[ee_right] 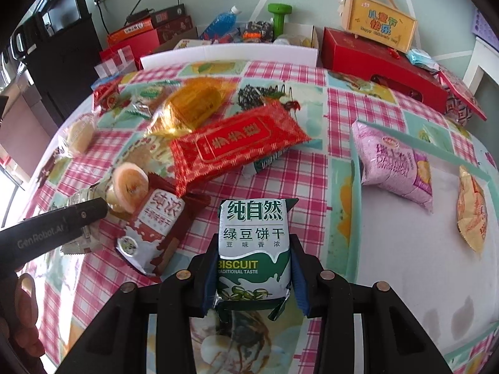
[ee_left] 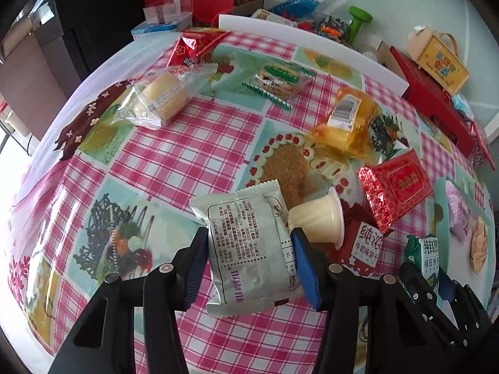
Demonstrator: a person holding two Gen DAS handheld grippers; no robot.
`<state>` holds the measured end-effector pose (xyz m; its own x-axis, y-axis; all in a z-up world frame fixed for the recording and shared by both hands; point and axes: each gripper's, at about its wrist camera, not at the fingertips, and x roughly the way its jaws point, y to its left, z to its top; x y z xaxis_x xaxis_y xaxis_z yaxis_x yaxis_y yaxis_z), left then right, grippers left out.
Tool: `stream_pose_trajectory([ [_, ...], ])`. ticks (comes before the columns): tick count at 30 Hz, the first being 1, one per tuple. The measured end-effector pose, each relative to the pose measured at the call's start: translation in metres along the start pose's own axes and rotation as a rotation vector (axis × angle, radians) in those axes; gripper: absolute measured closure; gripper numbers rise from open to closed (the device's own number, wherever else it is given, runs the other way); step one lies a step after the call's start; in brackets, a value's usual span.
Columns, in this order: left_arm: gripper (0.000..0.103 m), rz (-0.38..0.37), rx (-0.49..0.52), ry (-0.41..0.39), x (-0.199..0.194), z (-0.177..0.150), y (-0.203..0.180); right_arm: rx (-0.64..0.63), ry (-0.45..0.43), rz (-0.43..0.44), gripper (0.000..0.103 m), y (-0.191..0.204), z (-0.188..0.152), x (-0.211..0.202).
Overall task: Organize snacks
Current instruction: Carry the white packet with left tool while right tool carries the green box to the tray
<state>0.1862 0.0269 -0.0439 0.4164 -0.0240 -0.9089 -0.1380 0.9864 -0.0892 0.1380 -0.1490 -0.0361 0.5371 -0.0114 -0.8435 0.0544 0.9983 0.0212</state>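
Left hand-held gripper (ee_left: 249,261), as we see it through its own camera, pinches a silver-white biscuit packet (ee_left: 246,249) between its blue pads (ee_left: 307,271), jaws drawn in narrow on the wrapper. We take this packet as our landmark. Touching its right edge lies one pale jelly cup (ee_left: 318,218) on its side. Just right of that cup sit one red-and-white milk biscuit packet (ee_left: 363,246) and one red foil packet (ee_left: 394,187). Further beyond the silver packet we count one orange wrapped cake (ee_left: 346,121), one green-edged cookie packet (ee_left: 276,82), one clear-wrapped yellow cake (ee_left: 162,96) and one small red sachet (ee_left: 190,48), all on the checked surface (ee_left: 193,155).

Right hand-held gripper (ee_right: 254,271), in its own camera, is clamped on one green mung-bean biscuit packet (ee_right: 254,249), held upright above the surface. Here this packet is our landmark. To its right a teal-rimmed tray (ee_right: 355,187) holds two snacks: one pink bag (ee_right: 396,165) and one orange-and-white pack (ee_right: 471,212). Left of the green packet we see the milk biscuit packet, and beyond it the red foil packet.
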Motion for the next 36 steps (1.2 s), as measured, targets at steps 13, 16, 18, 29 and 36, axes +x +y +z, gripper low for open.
stream_pose_trajectory([
  [13, 0.049, 0.008, -0.015, -0.175, -0.064, 0.002, -0.002, 0.052, -0.091, 0.025, 0.061, -0.014, 0.008, -0.034],
  [16, 0.049, -0.01, -0.002, -0.19, -0.07, 0.0, -0.012, 0.075, -0.094, 0.019, 0.061, -0.024, 0.007, -0.037],
  [18, 0.049, -0.023, 0.012, -0.196, -0.073, 0.0, -0.021, 0.101, -0.102, 0.009, 0.061, -0.036, 0.007, -0.04],
  [29, 0.049, -0.194, 0.18, -0.184, -0.078, -0.018, -0.105, 0.328, -0.102, -0.116, 0.061, -0.135, -0.005, -0.053],
  [36, 0.049, -0.268, 0.292, -0.166, -0.078, -0.032, -0.158, 0.469, -0.112, -0.224, 0.061, -0.195, -0.021, -0.065],
])
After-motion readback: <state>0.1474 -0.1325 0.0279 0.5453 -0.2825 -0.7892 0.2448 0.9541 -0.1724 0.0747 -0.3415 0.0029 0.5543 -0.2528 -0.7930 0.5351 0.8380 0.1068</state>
